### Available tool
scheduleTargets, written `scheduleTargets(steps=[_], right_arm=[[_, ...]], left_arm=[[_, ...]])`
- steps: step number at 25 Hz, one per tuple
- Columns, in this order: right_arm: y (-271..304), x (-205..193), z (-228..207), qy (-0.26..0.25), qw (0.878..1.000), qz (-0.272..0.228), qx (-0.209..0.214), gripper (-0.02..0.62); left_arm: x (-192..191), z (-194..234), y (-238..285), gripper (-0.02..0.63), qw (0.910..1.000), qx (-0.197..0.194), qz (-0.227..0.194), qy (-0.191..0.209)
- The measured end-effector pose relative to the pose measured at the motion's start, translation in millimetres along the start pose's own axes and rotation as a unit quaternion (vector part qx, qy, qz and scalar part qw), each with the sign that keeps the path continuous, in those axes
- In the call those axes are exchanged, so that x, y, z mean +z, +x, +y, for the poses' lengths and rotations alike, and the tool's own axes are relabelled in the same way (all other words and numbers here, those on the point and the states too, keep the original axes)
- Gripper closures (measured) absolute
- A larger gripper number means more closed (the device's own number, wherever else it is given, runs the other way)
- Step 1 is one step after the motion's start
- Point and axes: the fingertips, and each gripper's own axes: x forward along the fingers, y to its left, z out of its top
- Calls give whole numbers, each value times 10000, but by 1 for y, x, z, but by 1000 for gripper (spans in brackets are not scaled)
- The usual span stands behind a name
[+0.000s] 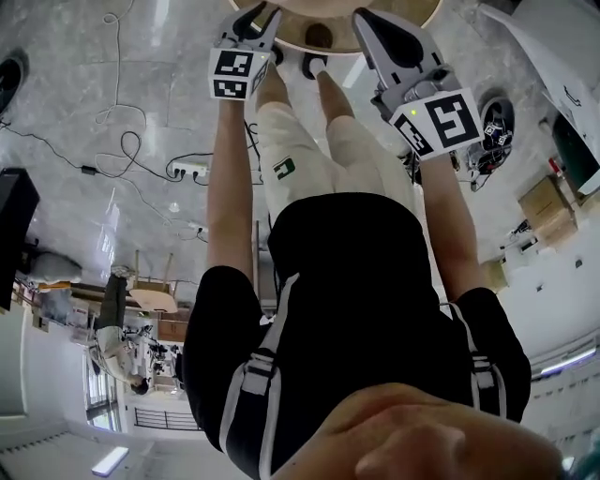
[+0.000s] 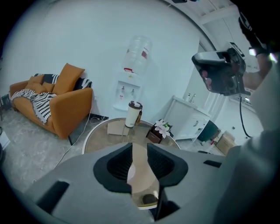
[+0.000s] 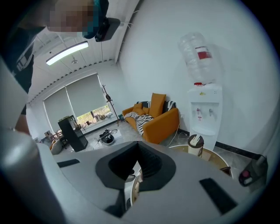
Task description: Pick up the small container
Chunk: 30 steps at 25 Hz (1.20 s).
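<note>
Firstly, the head view: the person's two arms reach forward over a round surface at the top of the picture. The left tool and the right tool are both held over its near edge. A small container, dark and round, sits on the surface between the two tools, and neither tool touches it.

Next, the left gripper view. The left tool has its jaws parted, with a clear gap and nothing between the pads. Low down in that gap the small container shows on the surface, near its edge. Farther back on the surface stand a tall tumbler, a flat cardboard piece just beside it, and a dark box of white flowers. An orange sofa and a water dispenser stand beyond, and the right tool hangs at upper right.

Lastly, the right gripper view. The right tool has its jaws brought together at the tips and grips nothing. The tumbler, sofa and water dispenser lie ahead of it.
</note>
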Motion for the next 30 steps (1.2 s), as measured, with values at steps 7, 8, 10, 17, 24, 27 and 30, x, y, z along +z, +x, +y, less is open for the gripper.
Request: scheduleTargets(steps=[7,8,10,17,24,27,30], right_arm=[[14,-30,-16,155,9997,191,-57,594],[16,-33,-19,176,9996,213,-71,594],[21,-40,-21,205,9994,259,-85,594],[33,-59,-27,272,9987,420,-105,594],[33,-69,-36,404,9976,530,-210,594],[35,-75,-35,426,9972,583,-198,594],[34,-77,-38,445,9969,616,-209,594]], left_arm=[[-42,11,46,445,9989,-120,309,337],[-46,14,51,432,9988,-98,290,385],[-56,21,61,409,9985,-56,288,465],[-80,36,85,390,9978,122,346,559],[-92,36,102,390,9969,263,472,571],[-94,40,105,414,9968,360,423,569],[-91,43,109,437,9966,448,369,588]])
